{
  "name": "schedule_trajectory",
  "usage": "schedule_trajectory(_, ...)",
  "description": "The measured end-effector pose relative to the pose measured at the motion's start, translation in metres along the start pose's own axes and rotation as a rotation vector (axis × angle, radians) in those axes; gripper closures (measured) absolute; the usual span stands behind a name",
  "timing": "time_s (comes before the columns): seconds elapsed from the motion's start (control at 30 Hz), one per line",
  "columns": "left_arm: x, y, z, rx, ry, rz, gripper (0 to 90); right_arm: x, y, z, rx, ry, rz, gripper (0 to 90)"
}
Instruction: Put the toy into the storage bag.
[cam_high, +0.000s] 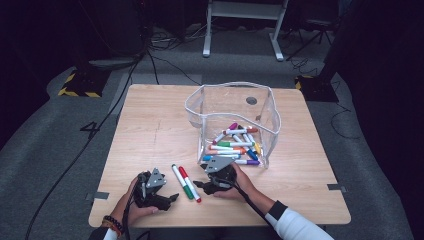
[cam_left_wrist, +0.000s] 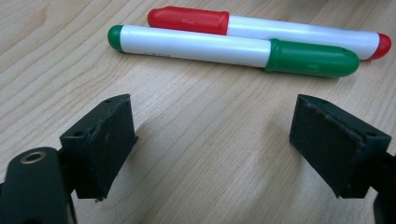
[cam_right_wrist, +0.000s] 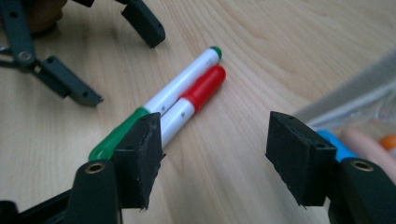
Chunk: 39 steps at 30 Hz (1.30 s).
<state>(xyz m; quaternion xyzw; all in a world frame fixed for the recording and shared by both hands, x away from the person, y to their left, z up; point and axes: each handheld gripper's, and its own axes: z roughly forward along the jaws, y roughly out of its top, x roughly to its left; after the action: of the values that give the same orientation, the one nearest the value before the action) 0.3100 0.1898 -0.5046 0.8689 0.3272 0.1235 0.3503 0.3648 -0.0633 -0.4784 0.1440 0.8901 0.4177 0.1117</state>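
Lying side by side on the table (cam_high: 150, 120), the green marker (cam_high: 182, 181) and red marker (cam_high: 190, 183) run from 11 to 5 o'clock. The right gripper (cam_high: 205, 189) is nearer, jaws spread, empty; the left gripper (cam_high: 172, 197) waits at 8 o'clock, jaws spread.

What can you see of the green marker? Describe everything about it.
The green marker has a white, plastic-looking barrel, a long green cap and a small green end plug. Capped, it lies flat on the wooden table, side by side with the red marker, seemingly touching it. It lies ahead of the open left gripper, which does not touch it.
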Motion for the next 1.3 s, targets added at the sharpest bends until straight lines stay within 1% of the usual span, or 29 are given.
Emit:
schedule_trajectory(0.07, 0.0, 0.0, 0.0, -0.001, 0.0, 0.0, 14.4, -0.001, 0.005, 0.008, 0.0, 0.012, 0.01, 37.0)
schedule_trajectory(0.17, 0.0, 0.0, 0.0, -0.001, 0.0, -0.001, 14.4, -0.001, 0.01, 0.018, 0.01, 0.008, 0.014, 38.4)
schedule_trajectory(0.33, 0.0, 0.0, 0.0, -0.001, 0.0, 0.0, 14.4, 0.002, 0.018, 0.033, 0.035, -0.003, -0.016, 40.0)
schedule_trajectory(0.43, 0.0, 0.0, 0.0, 0.0, 0.0, 0.0, 14.4, 0.002, 0.02, 0.04, 0.046, -0.013, -0.003, 42.4)
schedule_trajectory(0.47, 0.0, 0.0, 0.0, -0.001, 0.0, -0.001, 14.4, 0.001, 0.021, 0.042, 0.05, -0.024, -0.003, 43.3)
schedule_trajectory(0.57, 0.0, 0.0, 0.0, 0.0, 0.0, 0.0, 14.4, -0.001, 0.02, 0.046, 0.058, -0.026, 0.012, 45.9)
schedule_trajectory(0.6, 0.0, 0.0, 0.0, 0.0, 0.0, 0.0, 14.4, -0.002, 0.019, 0.047, 0.065, -0.032, 0.014, 48.4)
schedule_trajectory(0.67, 0.0, 0.0, 0.0, 0.0, 0.0, 0.0, 14.4, -0.004, 0.017, 0.049, 0.084, -0.027, 0.027, 50.3)
schedule_trajectory(0.73, 0.0, 0.0, 0.0, 0.0, 0.0, 0.001, 14.4, -0.006, 0.015, 0.049, 0.093, -0.02, 0.044, 55.9)
schedule_trajectory(0.77, 0.0, 0.0, 0.0, 0.0, 0.0, 0.001, 14.5, -0.008, 0.015, 0.049, 0.094, -0.012, 0.052, 58.8)
schedule_trajectory(0.9, 0.0, 0.0, 0.0, 0.0, 0.001, 0.0, 14.4, -0.013, 0.01, 0.042, 0.098, -0.006, 0.068, 73.1)
schedule_trajectory(1.03, 0.0, 0.0, 0.0, -0.001, 0.0, -0.004, 14.5, -0.018, -0.002, 0.027, 0.106, 0.008, 0.083, 74.0)
schedule_trajectory(1.07, 0.0, 0.0, 0.0, -0.001, 0.001, -0.001, 14.4, -0.019, -0.006, 0.021, 0.11, 0.01, 0.077, 74.1)
schedule_trajectory(1.17, 0.0, 0.0, 0.0, -0.001, 0.001, -0.004, 14.5, -0.021, -0.02, 0.002, 0.116, 0.029, 0.08, 74.2)
schedule_trajectory(1.2, 0.0, 0.0, 0.0, -0.001, 0.0, -0.004, 14.4, -0.021, -0.026, -0.006, 0.125, 0.029, 0.079, 74.2)
schedule_trajectory(1.3, 0.0, 0.0, 0.0, -0.001, 0.0, -0.004, 14.4, -0.023, -0.038, -0.022, 0.133, 0.034, 0.068, 74.2)
